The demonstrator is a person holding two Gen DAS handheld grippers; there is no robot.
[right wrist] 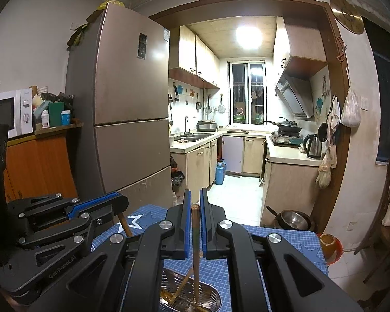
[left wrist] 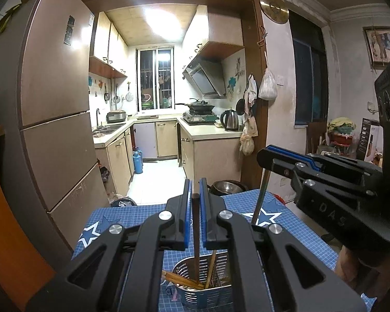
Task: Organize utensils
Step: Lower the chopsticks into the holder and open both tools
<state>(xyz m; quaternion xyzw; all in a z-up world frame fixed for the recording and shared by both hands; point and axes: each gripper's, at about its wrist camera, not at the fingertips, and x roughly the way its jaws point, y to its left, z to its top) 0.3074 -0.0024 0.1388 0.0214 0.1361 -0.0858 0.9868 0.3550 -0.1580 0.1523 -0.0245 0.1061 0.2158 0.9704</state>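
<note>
A perforated steel utensil holder (left wrist: 202, 283) stands on the blue star-patterned table mat (left wrist: 286, 234) and holds several wooden chopsticks. My left gripper (left wrist: 195, 195) is shut on a dark brown chopstick (left wrist: 195, 234) that stands upright with its lower end in the holder. My right gripper (right wrist: 195, 197) is shut on a greenish-brown chopstick (right wrist: 195, 247) that hangs with its tip in the holder (right wrist: 208, 299). In the left wrist view the right gripper (left wrist: 270, 156) shows at the right, above the mat. In the right wrist view the left gripper (right wrist: 117, 202) shows at the left.
A tall brown fridge (right wrist: 127, 109) stands left of the kitchen doorway. Steel bowls (right wrist: 295, 219) sit on the floor beyond the table's far edge. An orange cabinet with a microwave (right wrist: 5, 114) is at the far left. A chair (right wrist: 387, 208) stands at the right.
</note>
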